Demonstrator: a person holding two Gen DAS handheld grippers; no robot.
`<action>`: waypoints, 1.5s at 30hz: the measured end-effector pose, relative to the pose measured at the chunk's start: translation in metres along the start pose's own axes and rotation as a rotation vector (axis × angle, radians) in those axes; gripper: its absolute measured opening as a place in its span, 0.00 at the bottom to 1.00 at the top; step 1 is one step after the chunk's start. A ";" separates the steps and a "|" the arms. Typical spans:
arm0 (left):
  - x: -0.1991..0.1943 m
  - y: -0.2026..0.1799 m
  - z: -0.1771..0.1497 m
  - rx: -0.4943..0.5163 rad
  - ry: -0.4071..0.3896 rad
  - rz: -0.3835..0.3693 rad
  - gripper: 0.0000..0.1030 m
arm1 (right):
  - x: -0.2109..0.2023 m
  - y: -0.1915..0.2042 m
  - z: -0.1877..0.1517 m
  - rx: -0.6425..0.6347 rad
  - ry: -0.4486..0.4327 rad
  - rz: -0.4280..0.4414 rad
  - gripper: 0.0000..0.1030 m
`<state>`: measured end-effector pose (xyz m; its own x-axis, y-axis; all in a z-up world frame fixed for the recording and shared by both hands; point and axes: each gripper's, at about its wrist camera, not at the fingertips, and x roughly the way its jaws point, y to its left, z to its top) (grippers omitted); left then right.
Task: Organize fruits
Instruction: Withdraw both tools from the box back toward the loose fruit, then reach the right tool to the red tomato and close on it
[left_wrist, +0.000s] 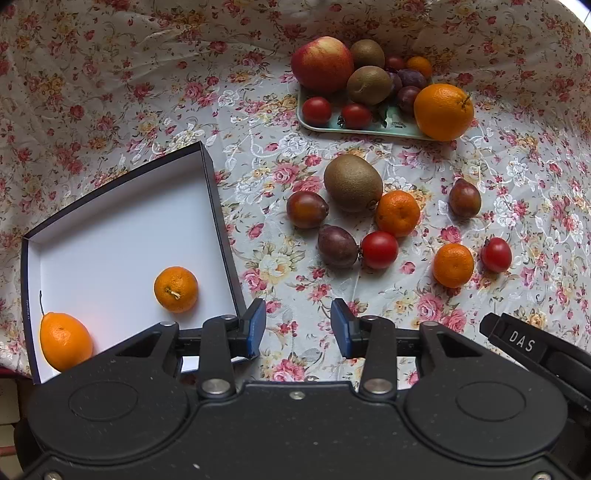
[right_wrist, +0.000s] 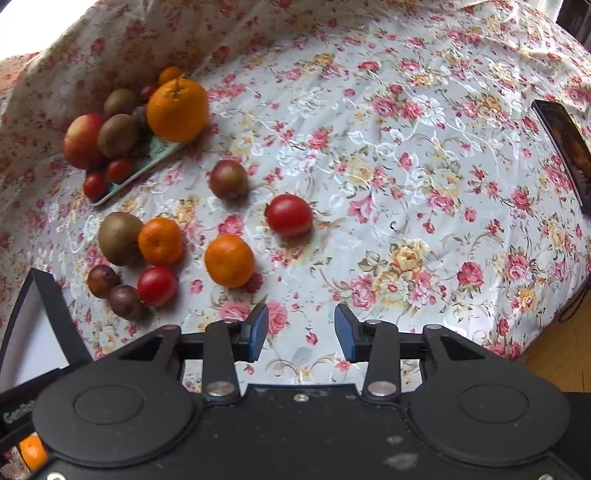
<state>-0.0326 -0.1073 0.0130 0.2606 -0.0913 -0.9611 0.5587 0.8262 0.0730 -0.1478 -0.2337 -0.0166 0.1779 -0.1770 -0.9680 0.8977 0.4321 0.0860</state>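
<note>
Box (left_wrist: 122, 206) — two oranges (left_wrist: 176, 290) inside

A floral cloth (right_wrist: 406, 147), printed with pink and yellow roses on a pale ground, is covering the surface and lying in soft creases, rising in folds along its far side. At the cloth's right edge a dark, flat, book-like object (right_wrist: 565, 147) is resting on it. Beyond the cloth's near right corner, a strip of wooden floor (right_wrist: 561, 354) is showing below the hanging hem.
</note>
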 end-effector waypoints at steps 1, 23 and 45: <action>0.001 0.000 0.000 0.003 0.001 0.006 0.48 | 0.002 -0.001 0.000 -0.002 0.003 -0.008 0.41; 0.028 0.008 0.025 0.008 0.064 -0.013 0.48 | 0.027 0.002 0.014 -0.105 -0.004 -0.011 0.34; 0.049 0.023 0.051 -0.043 0.124 -0.088 0.48 | 0.053 0.000 0.052 -0.025 -0.039 -0.010 0.33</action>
<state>0.0329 -0.1211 -0.0184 0.1113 -0.0972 -0.9890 0.5402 0.8412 -0.0219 -0.1178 -0.2888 -0.0561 0.1846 -0.2158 -0.9588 0.8894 0.4518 0.0695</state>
